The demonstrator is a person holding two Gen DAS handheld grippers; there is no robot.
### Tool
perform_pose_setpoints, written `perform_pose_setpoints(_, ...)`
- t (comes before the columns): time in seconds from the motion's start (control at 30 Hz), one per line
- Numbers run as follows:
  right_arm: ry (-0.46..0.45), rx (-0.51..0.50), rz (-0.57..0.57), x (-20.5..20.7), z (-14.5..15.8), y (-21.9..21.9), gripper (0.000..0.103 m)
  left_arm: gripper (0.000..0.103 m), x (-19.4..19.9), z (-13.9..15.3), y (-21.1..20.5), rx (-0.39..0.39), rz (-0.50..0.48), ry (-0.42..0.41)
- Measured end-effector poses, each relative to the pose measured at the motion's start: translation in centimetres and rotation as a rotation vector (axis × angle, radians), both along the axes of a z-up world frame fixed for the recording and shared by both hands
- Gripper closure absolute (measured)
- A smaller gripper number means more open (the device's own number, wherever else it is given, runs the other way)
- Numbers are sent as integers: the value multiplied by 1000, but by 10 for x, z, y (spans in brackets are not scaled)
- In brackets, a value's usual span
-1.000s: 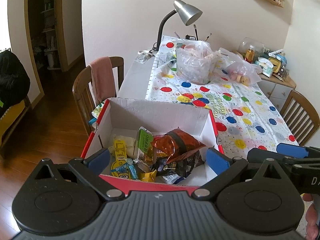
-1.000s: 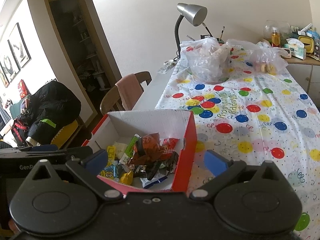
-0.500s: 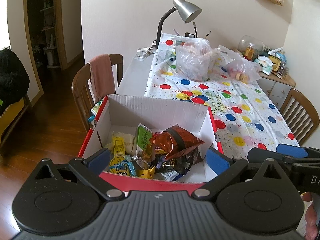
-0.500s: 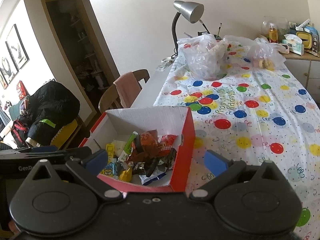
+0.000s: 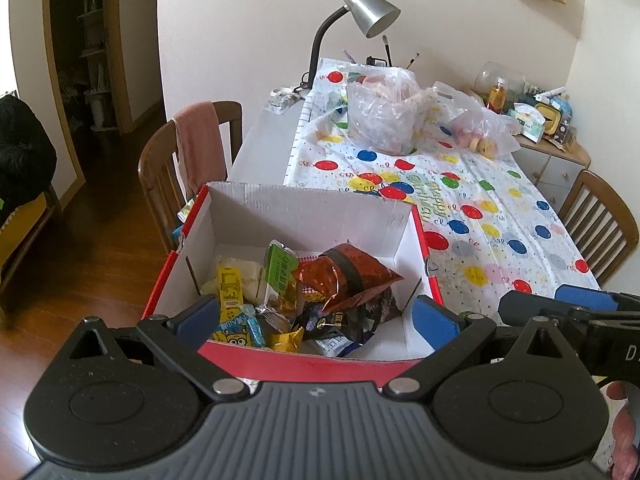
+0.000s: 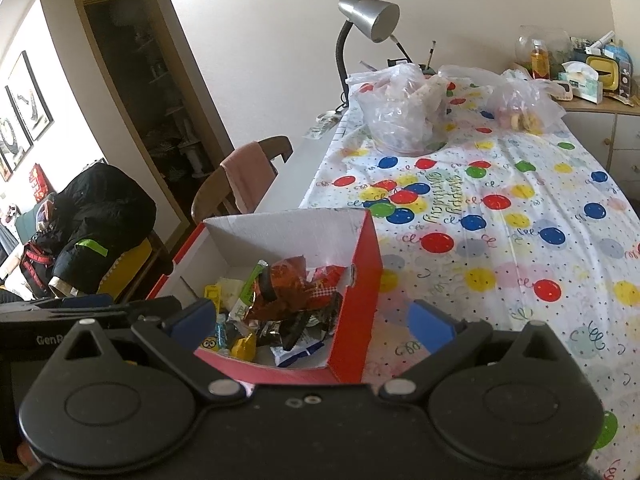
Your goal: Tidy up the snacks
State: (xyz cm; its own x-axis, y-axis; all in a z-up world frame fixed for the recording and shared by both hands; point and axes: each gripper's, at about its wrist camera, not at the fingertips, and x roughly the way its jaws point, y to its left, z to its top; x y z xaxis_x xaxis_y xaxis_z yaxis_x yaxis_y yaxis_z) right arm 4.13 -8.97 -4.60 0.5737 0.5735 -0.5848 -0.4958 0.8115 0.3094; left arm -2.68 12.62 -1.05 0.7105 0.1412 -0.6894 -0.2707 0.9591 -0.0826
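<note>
With snacks point(image 5: 304, 300) heaped loose in the red box point(image 5: 304, 362) at the tabletop's point(image 6: 500, 248) near left corner, I hold both claws, left point(image 5: 316, 316) and right point(image 6: 312, 322), wide and empty above it, presumably for sorting.

— Where does the left wrist view sit?
— Close above the near edge of the red box point(image 5: 316, 360), looking along the table point(image 5: 264, 148) toward the lamp point(image 5: 370, 10) at the far wall.
— And the right?
— Just beside it, over the box's point(image 6: 362, 280) right wall, facing the same way. Both share the box, tablecloth point(image 6: 520, 216) and lamp point(image 6: 370, 20); the near tabletop edge seems hidden.
</note>
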Motion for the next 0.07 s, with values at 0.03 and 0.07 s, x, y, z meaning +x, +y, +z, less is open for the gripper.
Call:
perform_pose_setpoints(0.03, 1, 0, -2, 1, 0, -1, 0, 0, 1, 0, -1, -3, -1, 3)
perform_pose_setpoints(0.07, 1, 1, -3, 2, 0, -2, 0, 0, 2, 0, -1, -6, -2, 6)
